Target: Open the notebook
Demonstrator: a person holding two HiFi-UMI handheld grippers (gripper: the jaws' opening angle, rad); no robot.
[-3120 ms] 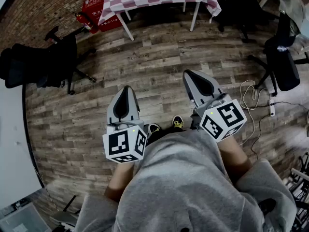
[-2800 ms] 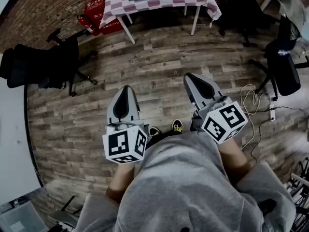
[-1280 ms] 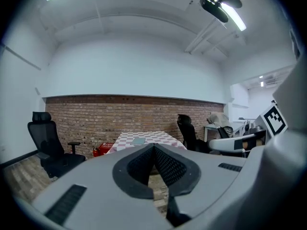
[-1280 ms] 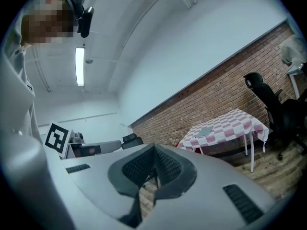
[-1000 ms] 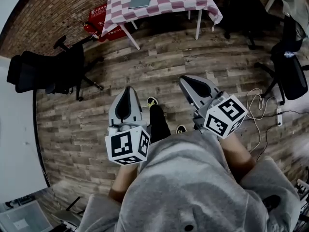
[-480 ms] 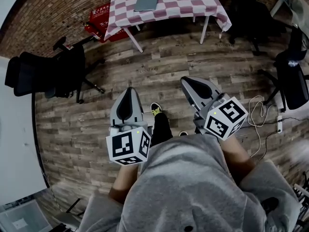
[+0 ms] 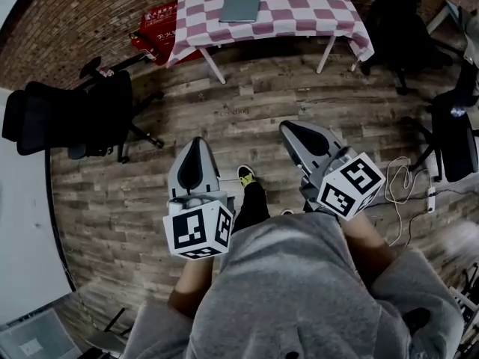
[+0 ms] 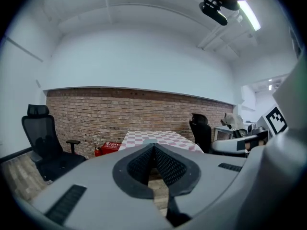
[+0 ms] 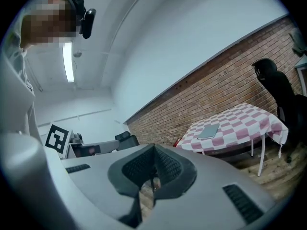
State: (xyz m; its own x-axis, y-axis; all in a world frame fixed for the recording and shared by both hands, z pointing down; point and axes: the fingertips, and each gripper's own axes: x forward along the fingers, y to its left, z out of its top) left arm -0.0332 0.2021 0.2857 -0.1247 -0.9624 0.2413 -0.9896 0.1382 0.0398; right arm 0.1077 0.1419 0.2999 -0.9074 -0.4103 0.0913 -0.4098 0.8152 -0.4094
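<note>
A grey notebook (image 7: pixel 240 5) lies closed on the checked tablecloth of a table (image 7: pixel 314 6) far ahead; in the right gripper view the notebook (image 9: pixel 209 131) shows small on the table (image 9: pixel 240 123). My left gripper (image 7: pixel 194 144) and my right gripper (image 7: pixel 290 129) are held out over the wooden floor, well short of the table. Both have their jaws closed together with nothing between them. In the left gripper view the table (image 8: pixel 163 139) sits just beyond the shut left gripper (image 8: pixel 154 148). The right gripper (image 9: pixel 154 150) is shut too.
A black office chair (image 7: pixel 67 114) stands at the left, more dark chairs (image 7: pixel 449 118) at the right. A red box (image 7: pixel 161 25) sits by the brick wall. A white cable (image 7: pixel 400 189) and power strip lie on the floor at the right. The person's foot (image 7: pixel 245 175) steps forward.
The person has walked toward the table: table and notebook have come lower in the head view. Both grippers travel along, still shut. The feet have swapped places.
</note>
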